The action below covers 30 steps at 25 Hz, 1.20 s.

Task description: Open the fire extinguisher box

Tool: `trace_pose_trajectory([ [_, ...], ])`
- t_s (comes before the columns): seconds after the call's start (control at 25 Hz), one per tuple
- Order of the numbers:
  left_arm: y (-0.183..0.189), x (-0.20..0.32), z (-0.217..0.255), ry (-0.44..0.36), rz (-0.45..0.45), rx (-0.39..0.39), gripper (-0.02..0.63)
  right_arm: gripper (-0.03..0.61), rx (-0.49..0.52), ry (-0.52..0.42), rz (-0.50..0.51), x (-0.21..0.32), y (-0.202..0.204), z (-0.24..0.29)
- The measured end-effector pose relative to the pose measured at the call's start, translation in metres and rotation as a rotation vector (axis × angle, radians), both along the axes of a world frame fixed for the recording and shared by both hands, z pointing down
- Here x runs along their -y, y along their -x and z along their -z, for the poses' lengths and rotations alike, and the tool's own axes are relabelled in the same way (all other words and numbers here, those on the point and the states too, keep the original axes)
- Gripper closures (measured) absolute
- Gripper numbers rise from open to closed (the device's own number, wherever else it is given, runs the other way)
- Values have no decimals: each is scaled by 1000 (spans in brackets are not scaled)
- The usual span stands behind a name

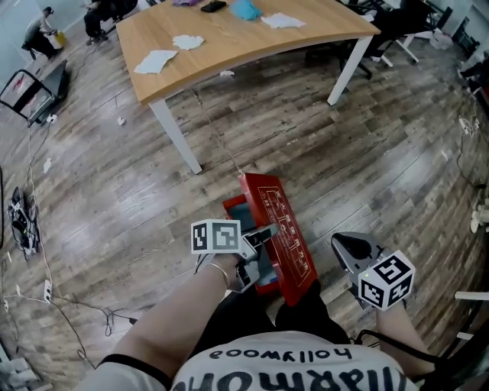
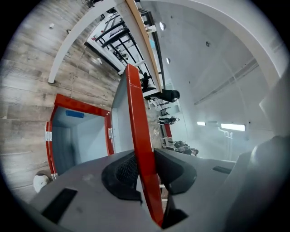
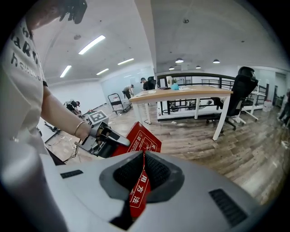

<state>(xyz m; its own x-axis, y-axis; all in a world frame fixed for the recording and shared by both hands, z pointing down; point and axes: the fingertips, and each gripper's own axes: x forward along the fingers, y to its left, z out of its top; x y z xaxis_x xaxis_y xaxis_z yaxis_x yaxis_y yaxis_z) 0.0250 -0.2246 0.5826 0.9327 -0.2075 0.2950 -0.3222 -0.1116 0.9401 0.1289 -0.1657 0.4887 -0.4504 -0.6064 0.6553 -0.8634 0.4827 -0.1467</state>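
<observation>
The fire extinguisher box [image 1: 234, 206] lies on the wooden floor [image 1: 114, 176] just in front of our knees, and its pale grey-blue inside shows within the red rim. Its red door [image 1: 284, 229], printed with white text, stands swung up along the box's right side. Our left hand-held gripper [image 1: 263, 238] is clenched on the free edge of that door: the left gripper view shows the red panel running straight between the two dark pads, with both pressing on it. Our right hand-held gripper [image 1: 351, 248] hangs to the right of the box, clear of the door. Its jaws are pinched together on a narrow red strip [image 3: 138, 190] with white characters. Beyond the box stands a wooden desk [image 1: 229, 38] on white legs, with white cloths [image 1: 157, 61] and a blue thing [image 1: 246, 9] on top. Loose cables [image 1: 46, 290] trail over the floor on the left.
</observation>
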Motion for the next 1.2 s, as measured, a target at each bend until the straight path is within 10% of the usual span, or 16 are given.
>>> trace_pose_trajectory([
  [1.2, -71, 19, 18, 114, 288, 265, 528, 566, 83, 38, 234, 37, -139, 25],
])
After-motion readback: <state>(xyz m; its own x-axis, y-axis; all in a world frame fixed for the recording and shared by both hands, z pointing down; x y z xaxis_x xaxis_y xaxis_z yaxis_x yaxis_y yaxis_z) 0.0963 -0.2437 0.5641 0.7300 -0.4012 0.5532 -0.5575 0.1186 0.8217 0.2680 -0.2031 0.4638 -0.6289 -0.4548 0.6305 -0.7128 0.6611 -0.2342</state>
